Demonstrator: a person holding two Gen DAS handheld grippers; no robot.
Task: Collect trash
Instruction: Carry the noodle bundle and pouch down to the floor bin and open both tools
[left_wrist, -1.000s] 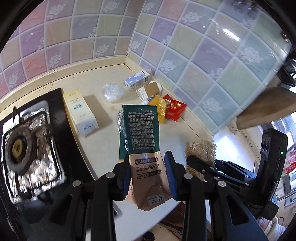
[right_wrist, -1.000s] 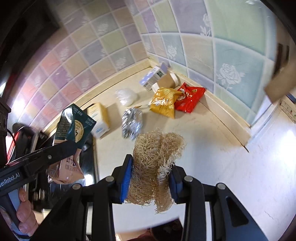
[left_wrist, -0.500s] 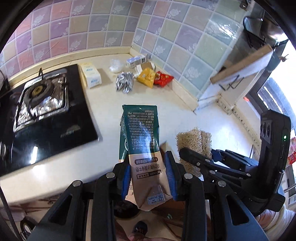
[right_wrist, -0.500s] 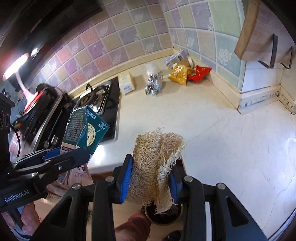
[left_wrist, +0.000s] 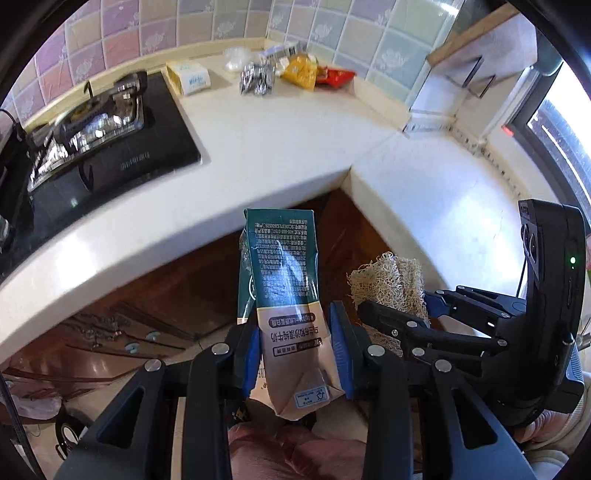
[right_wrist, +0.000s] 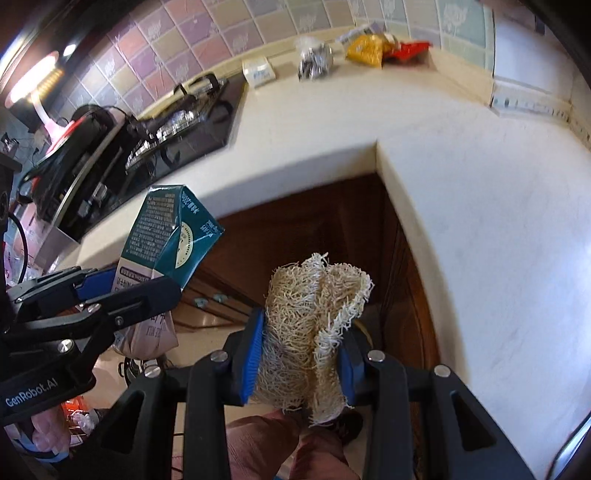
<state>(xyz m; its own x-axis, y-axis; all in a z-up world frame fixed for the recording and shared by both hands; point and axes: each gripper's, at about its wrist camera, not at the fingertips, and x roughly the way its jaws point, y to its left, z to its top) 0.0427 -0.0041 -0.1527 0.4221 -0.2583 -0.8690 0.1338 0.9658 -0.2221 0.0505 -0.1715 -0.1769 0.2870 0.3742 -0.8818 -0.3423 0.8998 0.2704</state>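
- Left gripper (left_wrist: 295, 349) clamped on a green-and-tan milk carton (left_wrist: 282, 280); blue pads press both sides of its tan lower part, green end points up and forward.
- Carton is crumpled and dented, held in the air in front of the counter edge, over the brown cabinet fronts (left_wrist: 184, 280), not touching the countertop.
- Right gripper (right_wrist: 303, 356) clamped on a loofah scrubber (right_wrist: 314, 314); the fibrous tan pad is folded between the jaws, frayed top sticking up past the fingertips.
- Both grippers side by side and near each other, left one to the left, both aimed forward and slightly down toward the inner corner of the L-shaped white countertop (left_wrist: 288, 147).
- Left hand (right_wrist: 46, 432) is seen gripping the left handle; the right hand can't be made out.
- Far back corner of the counter, by the tiled wall: foil wad (left_wrist: 255, 77), yellow snack bag (left_wrist: 301, 72), red wrapper (left_wrist: 338, 75), clear plastic bag (left_wrist: 236, 59), small blue-white box (left_wrist: 280, 51), tissue pack (left_wrist: 188, 75).
- All of that is well apart from both grippers.
- Gas stove (left_wrist: 92, 140) with foil-lined burner sits on the left stretch of the counter.
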